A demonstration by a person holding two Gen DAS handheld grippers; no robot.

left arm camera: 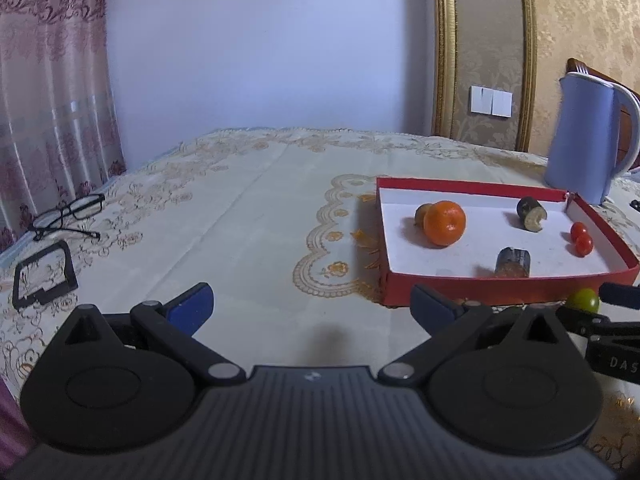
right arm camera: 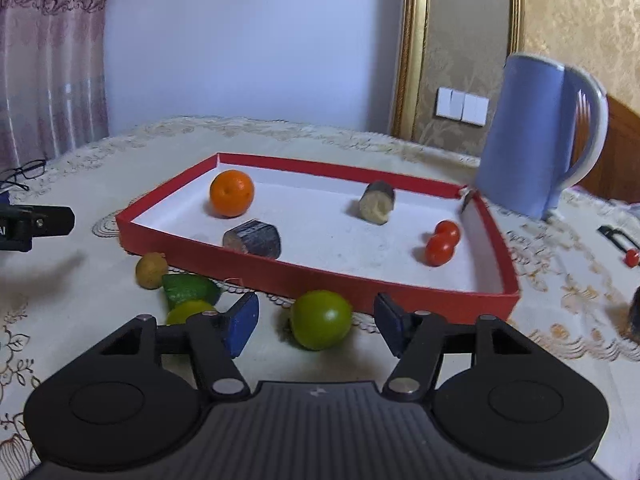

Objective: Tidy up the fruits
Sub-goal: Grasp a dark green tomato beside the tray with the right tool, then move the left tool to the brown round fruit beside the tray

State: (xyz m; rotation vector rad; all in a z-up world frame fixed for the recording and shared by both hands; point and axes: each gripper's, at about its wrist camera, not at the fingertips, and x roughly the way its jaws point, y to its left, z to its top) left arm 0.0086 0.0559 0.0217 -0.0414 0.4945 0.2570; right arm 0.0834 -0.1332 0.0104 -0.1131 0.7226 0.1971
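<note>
In front of the red tray (right arm camera: 280, 272), the right tool (right arm camera: 316, 324) is spread wide around a green fruit (right arm camera: 320, 319) on the worktop (right arm camera: 100, 300). Next: close, lift, place inside. Left tool (left arm camera: 312, 308) idle, released.

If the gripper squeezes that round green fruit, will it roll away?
Probably it could. The green fruit looks round and smooth, so it may roll on the flat tablecloth if nudged off-centre. It sits between the open right gripper fingers, so an even squeeze should likely trap it. Its glossy skin might slip.
</note>
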